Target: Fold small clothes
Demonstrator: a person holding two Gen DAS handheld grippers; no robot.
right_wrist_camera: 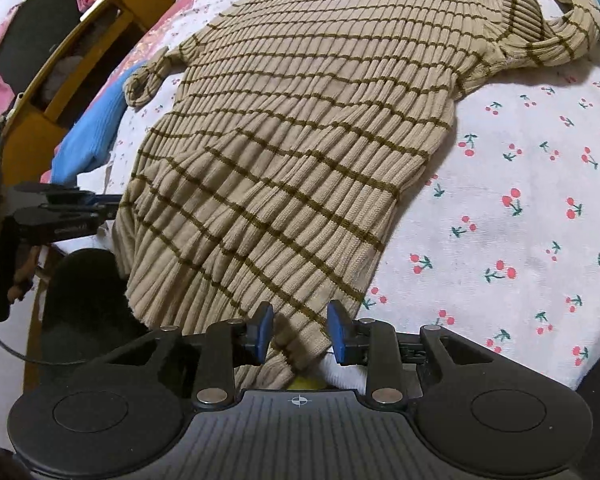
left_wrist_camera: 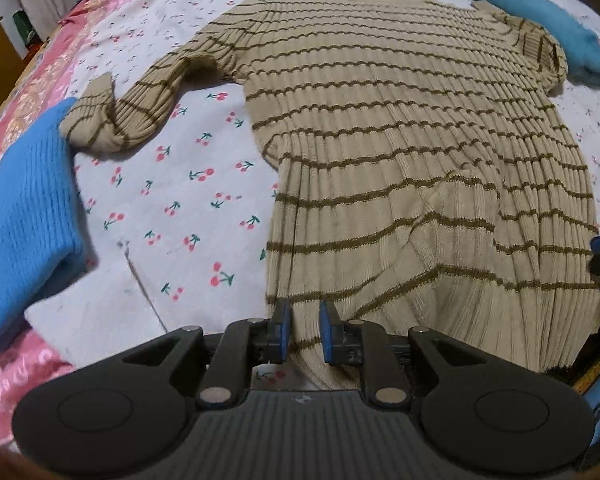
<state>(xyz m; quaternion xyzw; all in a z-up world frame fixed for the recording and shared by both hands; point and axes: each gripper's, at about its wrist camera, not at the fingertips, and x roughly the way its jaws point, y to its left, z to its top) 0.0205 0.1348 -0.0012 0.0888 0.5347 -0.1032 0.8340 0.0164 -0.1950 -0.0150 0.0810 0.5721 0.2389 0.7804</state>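
A beige ribbed sweater with thin brown stripes (left_wrist_camera: 380, 112) lies spread flat on the cherry-print bed sheet (left_wrist_camera: 172, 200), neck at the far end; it also shows in the right wrist view (right_wrist_camera: 300, 140). One sleeve (left_wrist_camera: 128, 116) is bent out to the left, the other (right_wrist_camera: 572, 36) is bunched at the far right. My left gripper (left_wrist_camera: 305, 314) is at the hem's left corner, jaws open with the hem edge between them. My right gripper (right_wrist_camera: 300, 316) is at the hem's right corner, jaws open around the fabric. The left gripper also shows from the side in the right wrist view (right_wrist_camera: 76, 208).
A blue knitted garment (left_wrist_camera: 24, 216) lies at the left on the sheet. A teal plush cushion (left_wrist_camera: 548, 28) lies at the far right. A wooden cabinet (right_wrist_camera: 84, 64) stands beyond the bed's left side. A pink quilt (left_wrist_camera: 28, 80) borders the sheet.
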